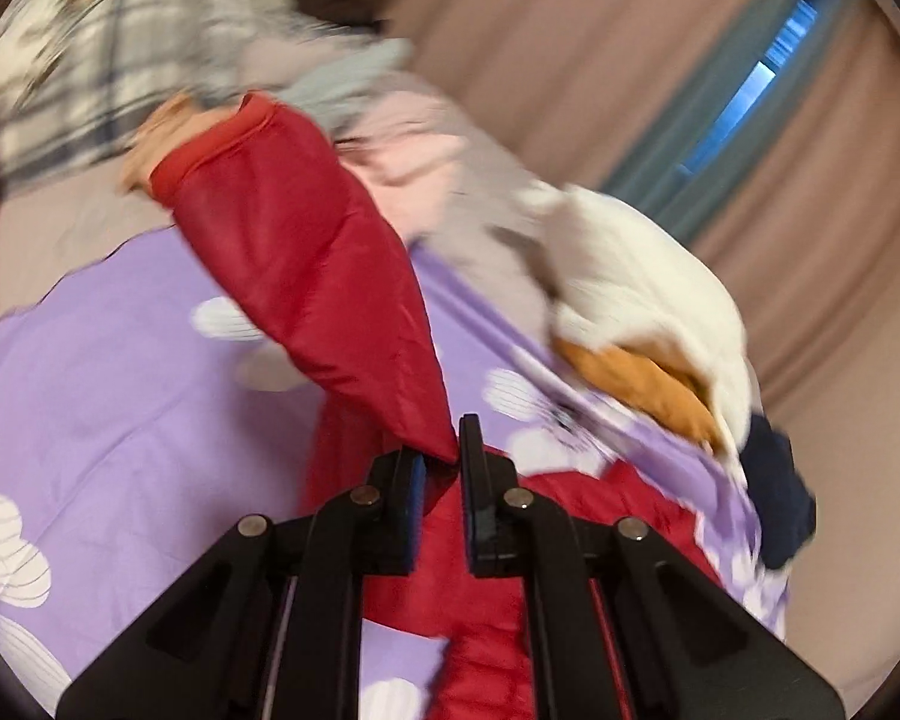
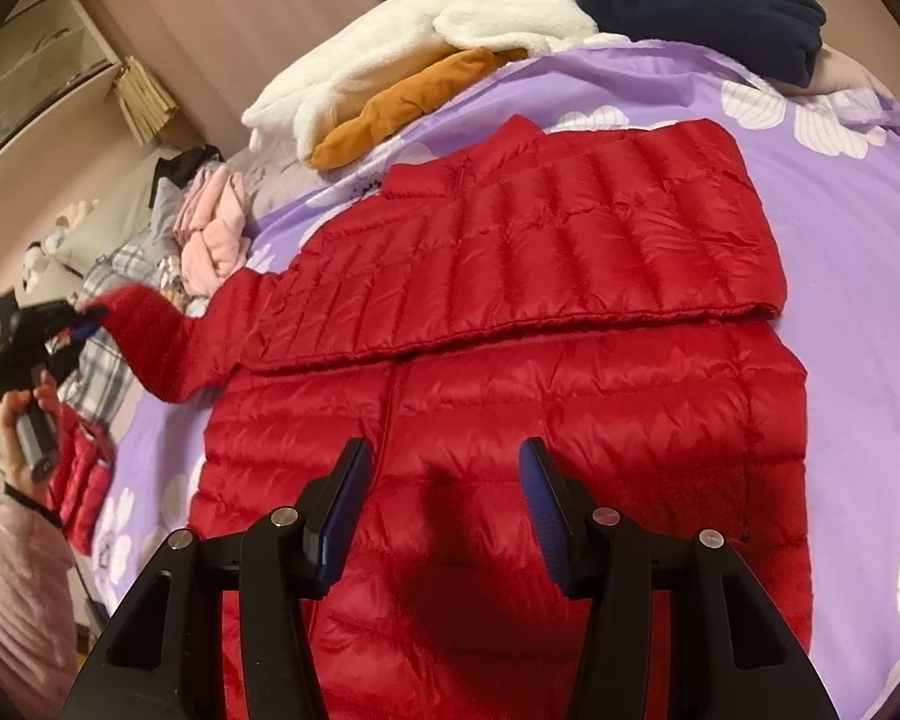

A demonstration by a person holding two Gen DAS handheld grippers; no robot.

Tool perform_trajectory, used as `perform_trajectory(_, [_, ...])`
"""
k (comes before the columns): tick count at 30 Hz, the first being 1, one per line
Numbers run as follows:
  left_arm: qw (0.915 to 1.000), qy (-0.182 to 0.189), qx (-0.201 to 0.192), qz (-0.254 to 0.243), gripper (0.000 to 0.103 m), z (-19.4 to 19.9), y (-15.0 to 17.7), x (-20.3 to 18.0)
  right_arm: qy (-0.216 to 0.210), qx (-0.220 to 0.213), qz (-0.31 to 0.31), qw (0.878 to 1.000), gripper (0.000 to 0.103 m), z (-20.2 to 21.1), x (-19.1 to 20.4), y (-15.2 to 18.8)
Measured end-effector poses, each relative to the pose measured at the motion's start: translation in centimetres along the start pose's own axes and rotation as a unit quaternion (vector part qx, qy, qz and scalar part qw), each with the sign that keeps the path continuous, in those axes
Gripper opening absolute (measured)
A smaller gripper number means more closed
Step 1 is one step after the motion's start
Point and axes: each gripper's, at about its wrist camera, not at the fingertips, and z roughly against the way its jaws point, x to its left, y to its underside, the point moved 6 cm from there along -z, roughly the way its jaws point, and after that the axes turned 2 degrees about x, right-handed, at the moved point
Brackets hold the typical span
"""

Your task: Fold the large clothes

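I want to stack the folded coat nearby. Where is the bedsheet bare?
Free: purple flowered bedsheet right of the red quilted down jacket, below the navy fleece. A narrower strip lies left of the jacket's hem. Crowded: the far edge, with white fluffy garment, mustard garment, pink clothes.
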Motion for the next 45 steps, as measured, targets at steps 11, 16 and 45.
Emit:
perform_trajectory(11, [0.9812, 0.042, 0.037, -0.185, 0.011, -2.5, 8.4, -12.0, -0.092, -0.017, -0.058, 0.994, 0.068, -0.2, 0.0, -3.9])
perform_trajectory(16, [0.97, 0.039, 0.081, -0.226, 0.011, -4.8, 12.4, -13.5, -0.261, 0.0, -0.161, 0.952, 0.077, -4.3, 2.6, -9.2])
perform_trajectory(45, [0.9839, 0.055, 0.046, -0.163, 0.076, 2.1, 9.1, -7.9, -0.264, -0.092, -0.12, 0.952, 0.011, 0.3, 4.1, -14.5])
